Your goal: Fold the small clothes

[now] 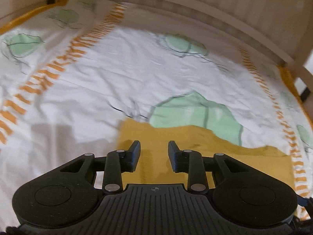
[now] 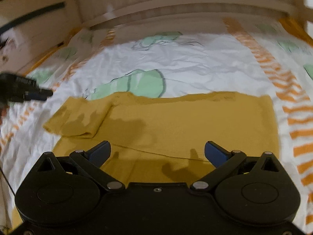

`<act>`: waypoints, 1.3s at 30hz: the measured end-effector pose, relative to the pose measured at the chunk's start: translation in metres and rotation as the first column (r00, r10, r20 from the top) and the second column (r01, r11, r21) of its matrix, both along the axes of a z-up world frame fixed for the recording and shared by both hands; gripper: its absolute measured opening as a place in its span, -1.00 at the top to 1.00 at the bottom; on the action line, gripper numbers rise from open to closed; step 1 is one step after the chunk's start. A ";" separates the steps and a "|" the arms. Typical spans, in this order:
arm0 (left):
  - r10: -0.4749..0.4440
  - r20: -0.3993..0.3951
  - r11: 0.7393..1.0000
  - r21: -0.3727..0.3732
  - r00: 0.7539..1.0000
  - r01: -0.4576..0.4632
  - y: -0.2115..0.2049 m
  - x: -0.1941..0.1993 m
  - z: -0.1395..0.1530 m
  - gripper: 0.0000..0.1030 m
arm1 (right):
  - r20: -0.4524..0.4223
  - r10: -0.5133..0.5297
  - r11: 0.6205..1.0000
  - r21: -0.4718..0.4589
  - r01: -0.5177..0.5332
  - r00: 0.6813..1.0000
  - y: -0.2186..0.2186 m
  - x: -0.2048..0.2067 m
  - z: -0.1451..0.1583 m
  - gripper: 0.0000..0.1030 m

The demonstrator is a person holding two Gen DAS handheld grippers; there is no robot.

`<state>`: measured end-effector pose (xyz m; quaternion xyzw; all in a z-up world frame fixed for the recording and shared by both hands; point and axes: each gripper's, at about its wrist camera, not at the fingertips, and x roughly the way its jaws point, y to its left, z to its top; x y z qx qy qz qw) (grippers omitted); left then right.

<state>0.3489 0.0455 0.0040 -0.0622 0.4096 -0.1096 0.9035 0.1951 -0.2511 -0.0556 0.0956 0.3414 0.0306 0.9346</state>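
Cloth (image 2: 176, 121), mustard, soft and limp, lies flat on the patterned bedsheet (image 2: 195, 64) low in the frame, probably best pinched at an edge or corner, with left tongs (image 1: 154, 155) narrowly parted and right tongs (image 2: 157, 153) wide, both empty.

In the right wrist view a dark object (image 2: 21, 91) at nine o'clock is smeared by motion and cut off by the left edge; what it is cannot be told. The mustard garment (image 2: 176, 121) runs under the right gripper (image 2: 157, 152) body at six o'clock, hiding its near edge. In the left wrist view the left gripper (image 1: 154, 156) covers the garment's near part, and the bedsheet (image 1: 97, 68) print blurs towards ten o'clock.
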 end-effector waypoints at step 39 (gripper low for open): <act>0.013 -0.009 1.000 -0.015 1.000 -0.013 0.061 0.005 0.032 0.42 | -0.155 0.117 0.989 -0.073 -0.130 0.981 0.177 0.140 -0.006 0.75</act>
